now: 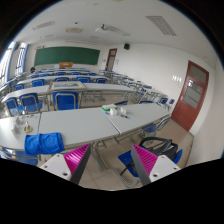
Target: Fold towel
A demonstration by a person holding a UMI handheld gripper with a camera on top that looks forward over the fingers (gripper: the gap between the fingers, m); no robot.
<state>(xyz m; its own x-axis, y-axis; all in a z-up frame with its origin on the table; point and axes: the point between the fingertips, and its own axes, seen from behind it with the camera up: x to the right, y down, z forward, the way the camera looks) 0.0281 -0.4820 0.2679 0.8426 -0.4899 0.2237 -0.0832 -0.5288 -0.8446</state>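
Looking across a classroom: long pale desk (85, 125) runs just beyond the fingers, smooth flat laminate top, light grey-white, straight front edge. More rows of the same desks (95, 92) behind it, each with blue chairs (65, 99) tucked in, hard moulded backs, squarish. Green chalkboard (68, 56) on the far wall, matte, wide rectangle. Reddish-brown door (189, 93) on the wall to the right, with a narrow lighter panel in it. White walls, white ceiling with flat rectangular light panels (162, 24). Floor (110, 172) under the desk is beige and plain.

Towel (42, 144): blue, soft, rumpled cloth lying bunched on the near desk's front edge, just ahead of the left finger, part of it drooping over the edge. Resting on the desk, not held.

Gripper (114, 161): fingers spread wide, nothing between them but floor. Magenta pad (77, 158) on the left finger, ribbed surface; second pad (158, 161) on the right finger, same colour and ribbing. Finger bodies pale, angular.

Small clutter on the near desk (122, 111), looks like a clear bottle or similar, too small to tell. Another small item (29, 124) stands on the desk behind the towel, cannot tell what. Blue chair seat (131, 160) shows low between the fingers, near the right one.
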